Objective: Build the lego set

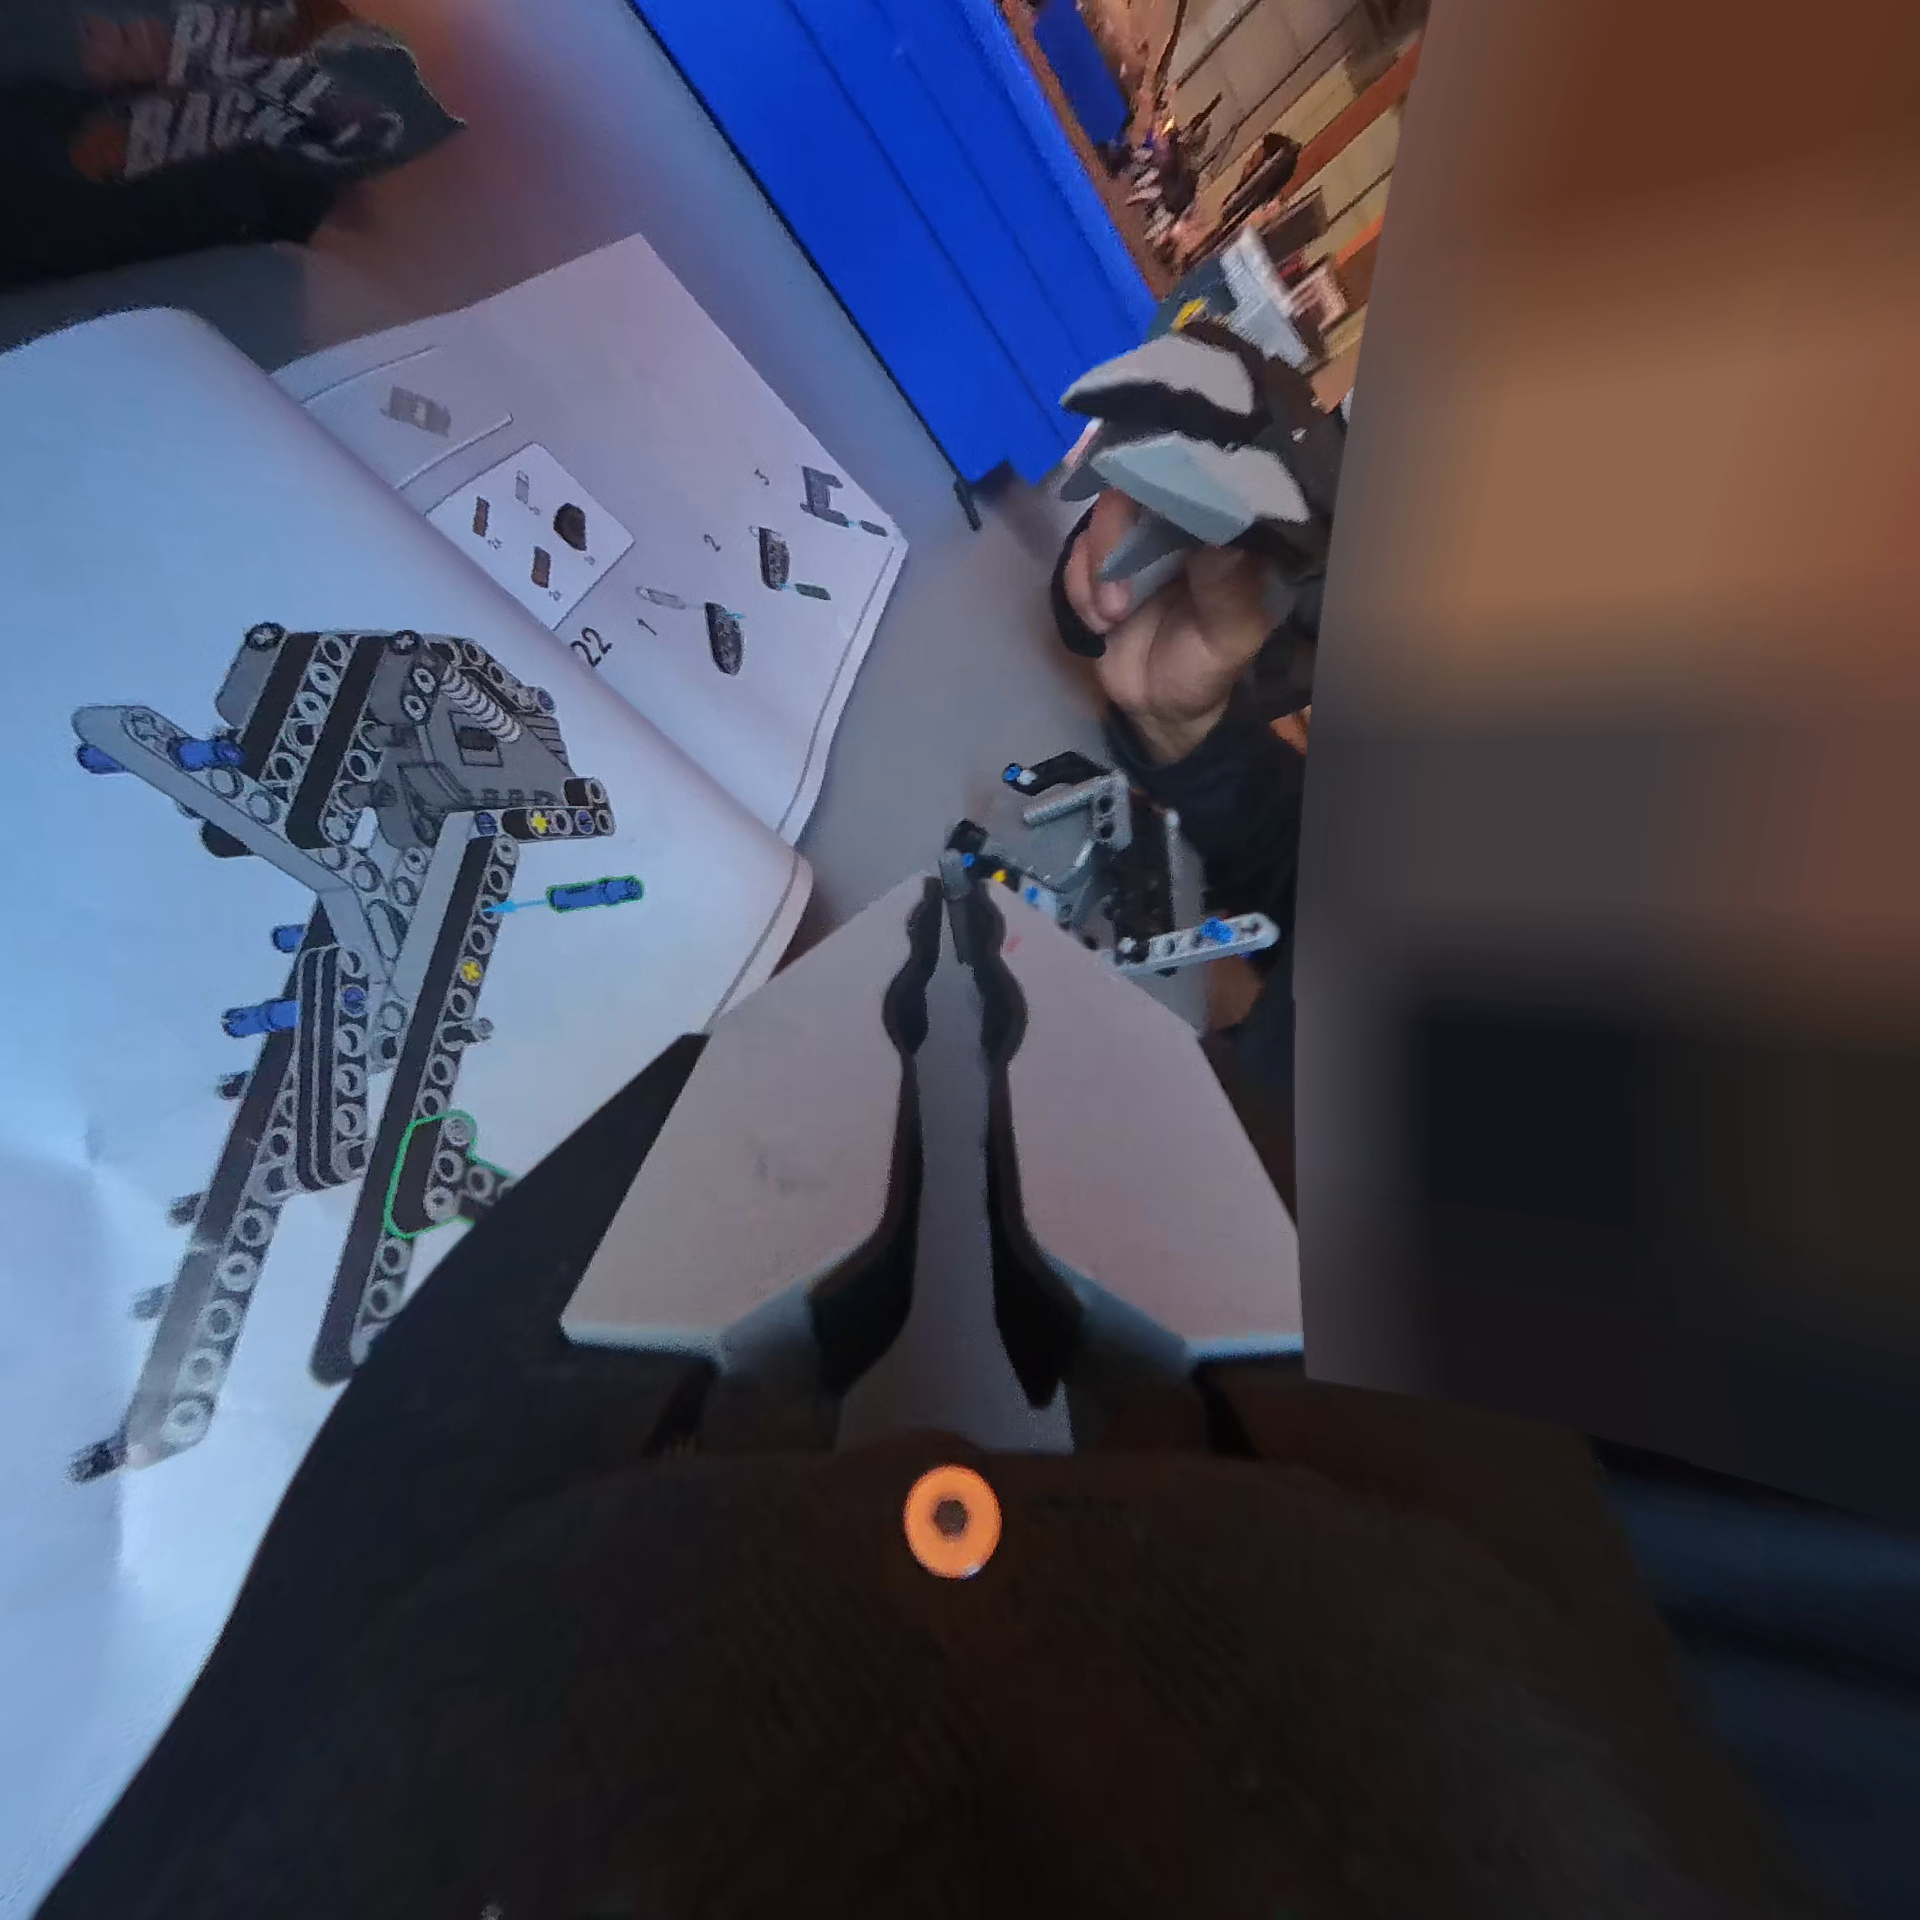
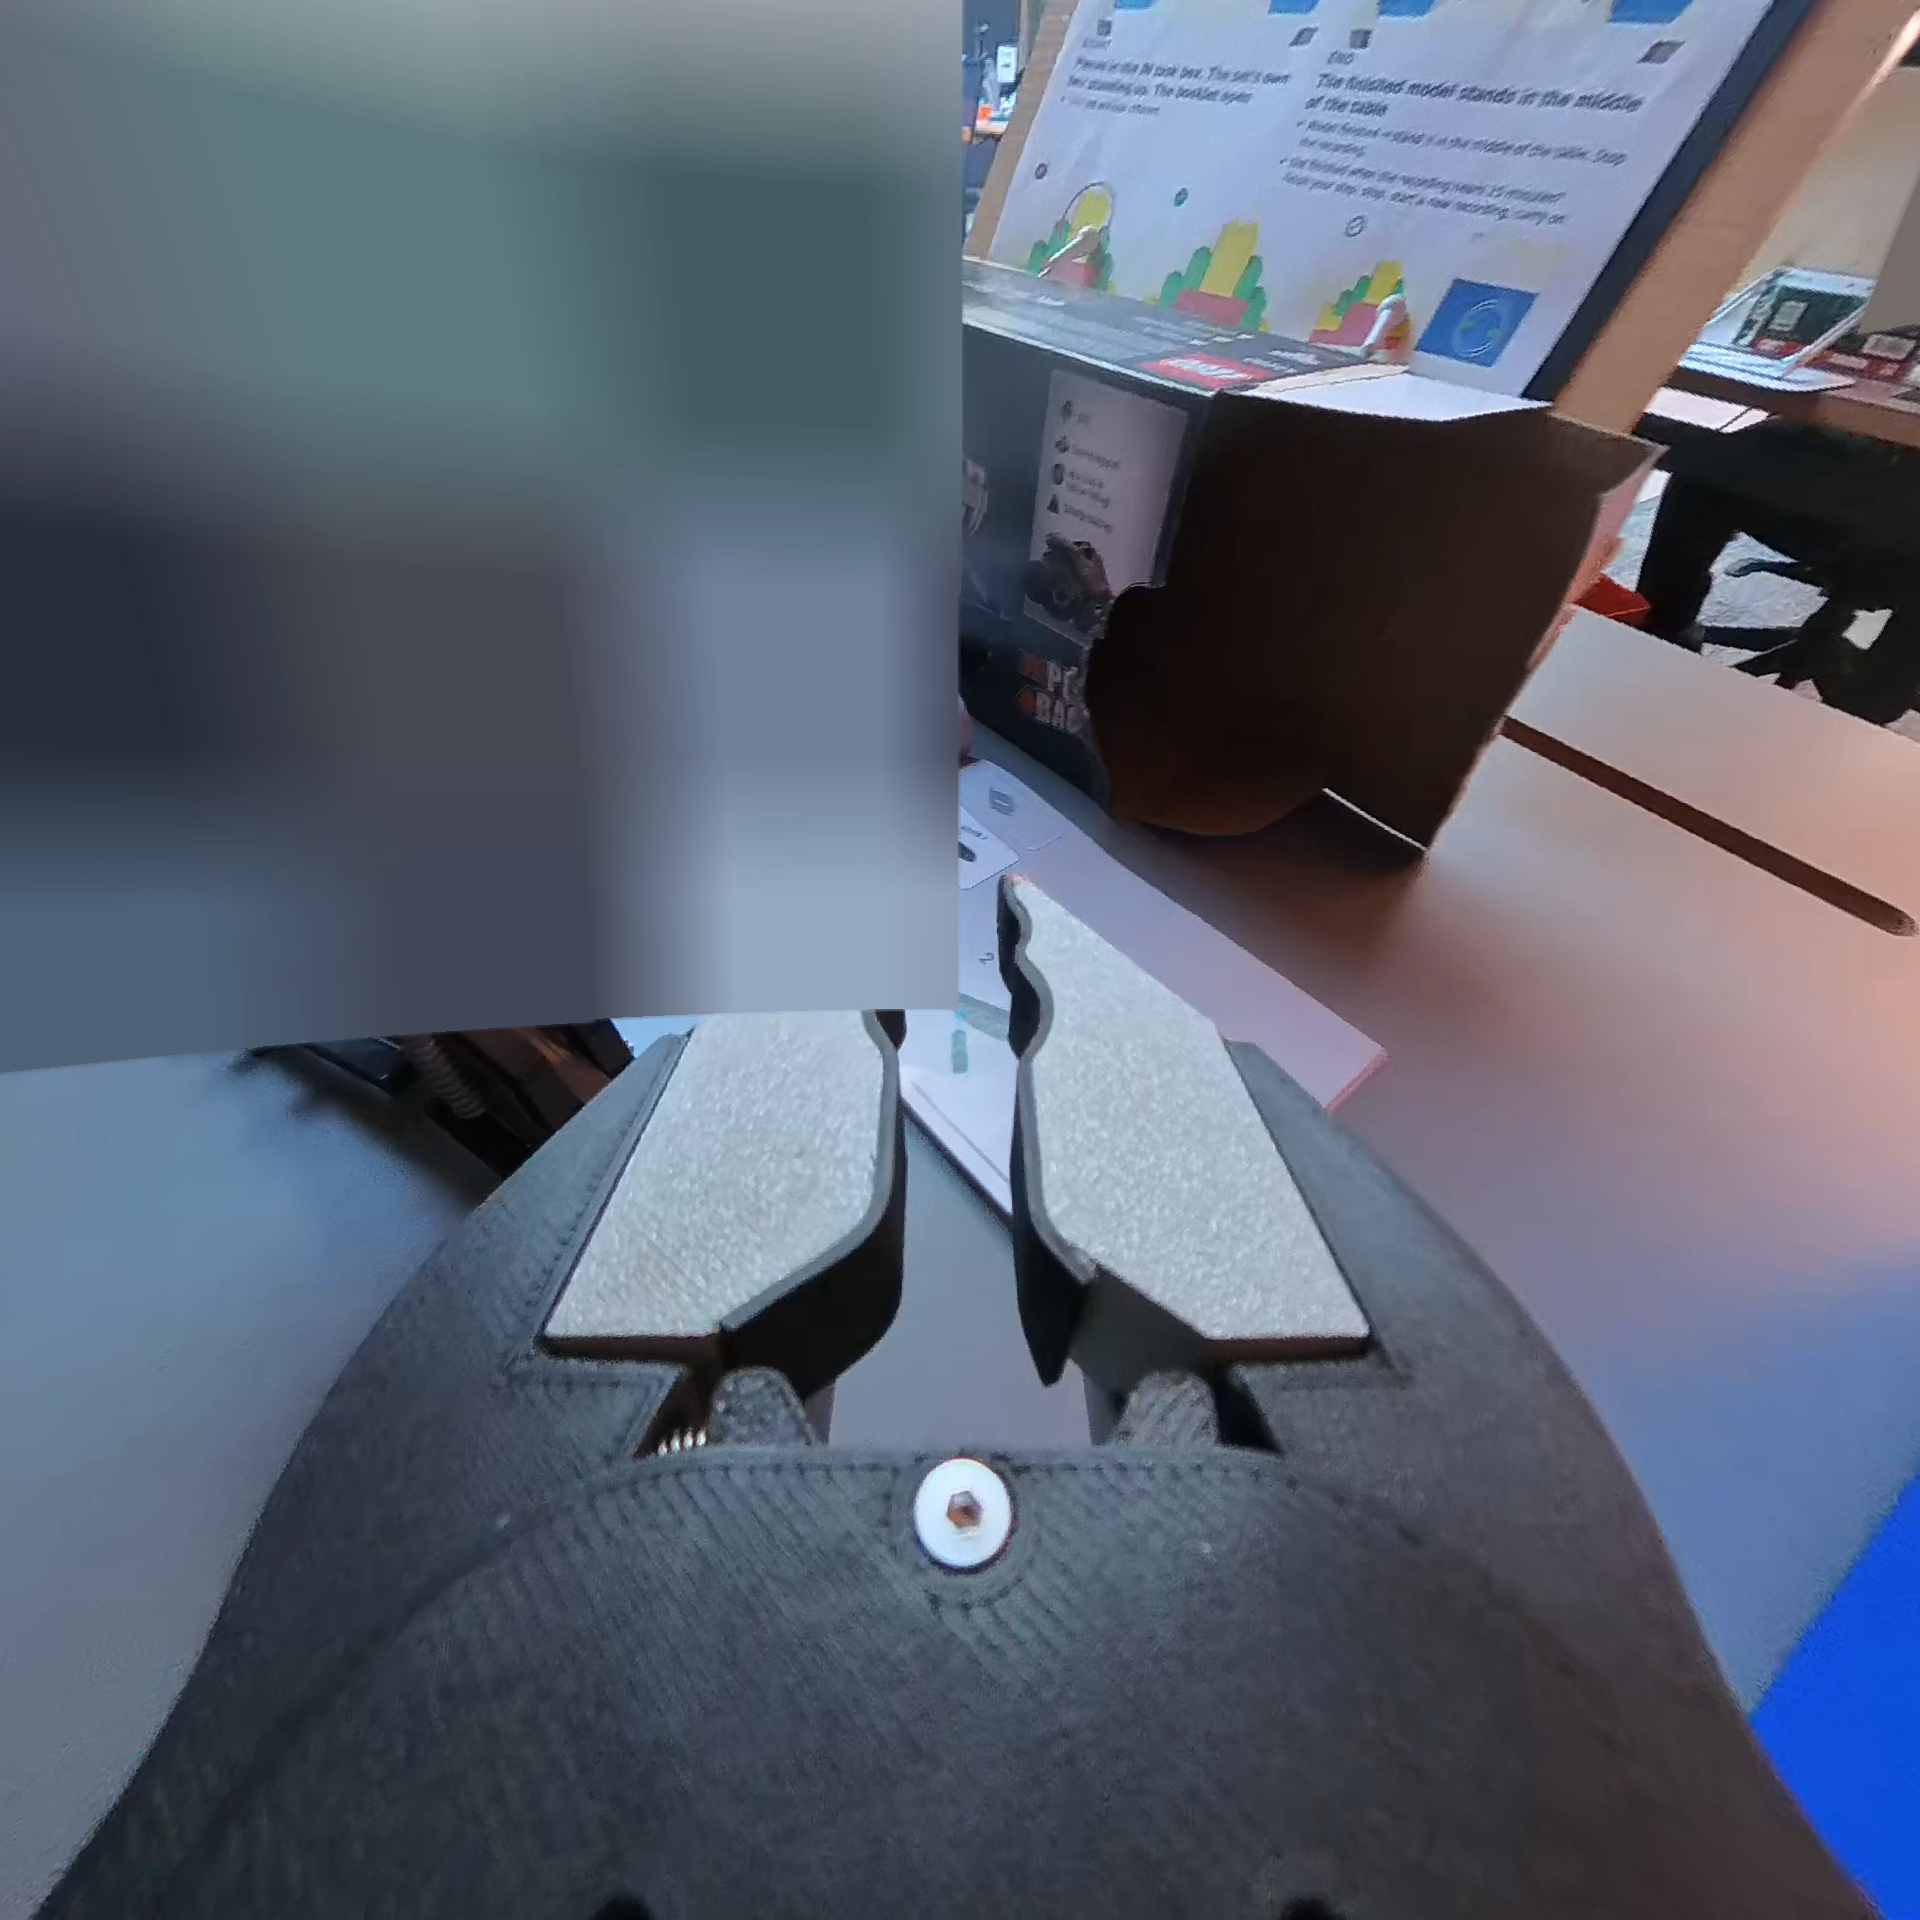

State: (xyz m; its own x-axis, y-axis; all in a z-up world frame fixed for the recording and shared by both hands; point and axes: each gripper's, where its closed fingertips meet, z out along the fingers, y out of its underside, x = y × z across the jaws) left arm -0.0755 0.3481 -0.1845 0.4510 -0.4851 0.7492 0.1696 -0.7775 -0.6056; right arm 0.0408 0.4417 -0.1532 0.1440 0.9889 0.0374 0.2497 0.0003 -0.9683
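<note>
In the left wrist view my left gripper point(image 1: 958, 902) is almost closed, with a small dark grey lego piece point(image 1: 956, 896) pinched upright at its tips. Just beyond the tips the partly built grey and black lego model point(image 1: 1091, 857) lies on the table, with blue pins and a grey beam point(image 1: 1195, 940) sticking out. A hand holds my right gripper point(image 1: 1184, 447) above the model. In the right wrist view my right gripper point(image 2: 966, 935) has a gap between its fingers and nothing in it. Its left tip is hidden by a blurred patch.
The open instruction booklet point(image 1: 343, 831) covers the table on the left, and its edge shows in the right wrist view point(image 2: 971, 1122). The dark lego box point(image 2: 1299, 582) with an open flap stands ahead, a printed poster board point(image 2: 1330, 156) behind it. A blue bin point(image 1: 935, 229) lies beyond the booklet.
</note>
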